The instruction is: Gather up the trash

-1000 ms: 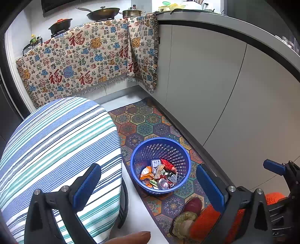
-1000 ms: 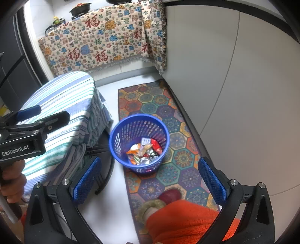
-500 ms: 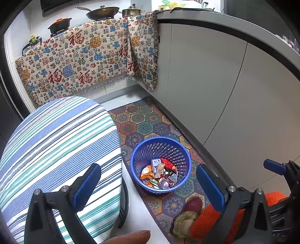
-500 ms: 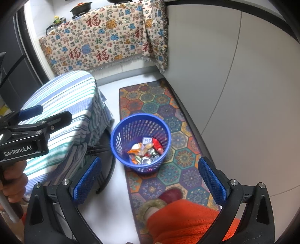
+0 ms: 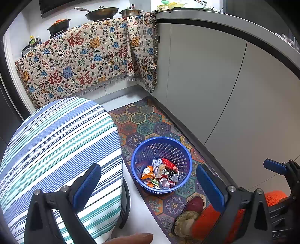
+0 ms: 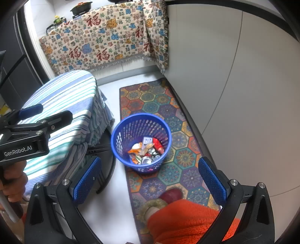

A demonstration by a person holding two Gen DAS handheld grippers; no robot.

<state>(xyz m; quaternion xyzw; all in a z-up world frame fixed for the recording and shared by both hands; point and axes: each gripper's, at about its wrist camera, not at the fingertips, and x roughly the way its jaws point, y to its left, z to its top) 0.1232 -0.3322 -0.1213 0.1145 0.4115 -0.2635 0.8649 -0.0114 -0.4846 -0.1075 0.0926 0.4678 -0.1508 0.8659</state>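
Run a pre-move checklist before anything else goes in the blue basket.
1. Left gripper empty and open: ok.
2. Right gripper empty and open: ok.
3. Blue basket upright on the patterned rug: ok.
4. Room left in the basket above the wrappers and crushed cans: ok.
5. Striped tabletop free of trash: ok where visible.
6. Trash elsewhere on the floor: cannot tell.

Pale grey cabinet fronts [image 5: 215, 84] run along the right under a curved counter. A patterned cloth [image 5: 80, 62] drapes the far counter, with pans [image 5: 101, 13] above. A hexagon-patterned rug [image 6: 165, 105] lies on the light floor beside a stripe-covered table [image 5: 56, 142].
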